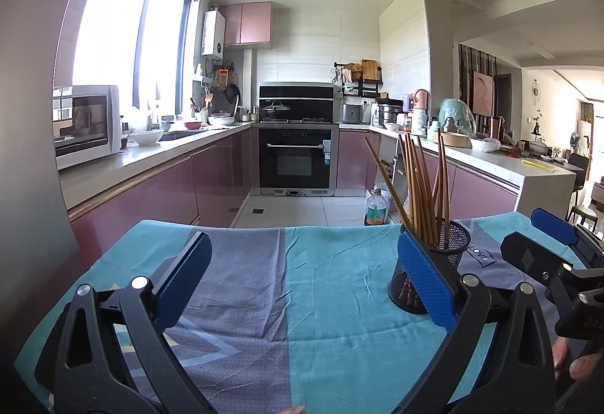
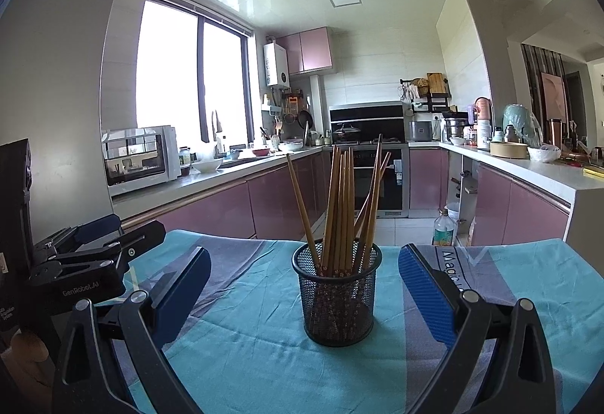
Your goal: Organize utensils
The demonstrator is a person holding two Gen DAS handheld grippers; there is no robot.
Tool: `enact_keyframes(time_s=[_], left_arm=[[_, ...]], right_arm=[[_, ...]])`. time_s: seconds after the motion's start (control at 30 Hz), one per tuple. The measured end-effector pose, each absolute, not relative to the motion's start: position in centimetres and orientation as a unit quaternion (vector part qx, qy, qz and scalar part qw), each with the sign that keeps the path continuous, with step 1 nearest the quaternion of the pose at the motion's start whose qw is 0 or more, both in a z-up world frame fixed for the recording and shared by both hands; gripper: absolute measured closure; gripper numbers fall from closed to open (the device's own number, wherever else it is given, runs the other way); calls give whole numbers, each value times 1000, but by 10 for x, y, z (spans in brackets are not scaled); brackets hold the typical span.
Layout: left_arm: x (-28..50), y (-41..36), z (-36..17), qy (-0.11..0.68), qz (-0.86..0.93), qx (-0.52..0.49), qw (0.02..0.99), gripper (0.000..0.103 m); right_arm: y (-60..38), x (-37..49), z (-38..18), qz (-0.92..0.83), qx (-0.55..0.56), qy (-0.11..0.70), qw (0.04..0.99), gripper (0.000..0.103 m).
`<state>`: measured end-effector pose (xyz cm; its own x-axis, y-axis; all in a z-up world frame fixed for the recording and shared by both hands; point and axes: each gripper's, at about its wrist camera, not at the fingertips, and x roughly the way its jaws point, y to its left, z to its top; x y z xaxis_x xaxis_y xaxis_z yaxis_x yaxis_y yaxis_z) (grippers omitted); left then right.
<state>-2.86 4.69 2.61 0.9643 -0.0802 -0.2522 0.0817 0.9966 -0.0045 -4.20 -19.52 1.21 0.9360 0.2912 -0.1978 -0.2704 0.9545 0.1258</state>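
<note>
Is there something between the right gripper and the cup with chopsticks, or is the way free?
Nothing visible blocks it. The right gripper is open, and the mesh cup of chopsticks stands straight ahead between its fingers on the cloth. The left gripper, also open, is off to the side.

Two wrist fisheyes looking low across the cloth-covered table (image 1: 321, 281) into the kitchen
Left view sitting leftward, catching the mesh holder (image 1: 434, 263) at right; right view facing the holder close, dead centre; both sharing holder, chopsticks (image 2: 339, 210), oven (image 1: 296, 157).
</note>
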Motion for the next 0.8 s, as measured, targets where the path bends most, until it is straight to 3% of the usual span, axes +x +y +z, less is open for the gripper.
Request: enact_keyframes(time_s=[0.8], left_arm=[[-34, 45, 24, 113, -28, -2, 993, 6]], right_arm=[[-201, -34, 9, 134, 67, 120, 981, 7]])
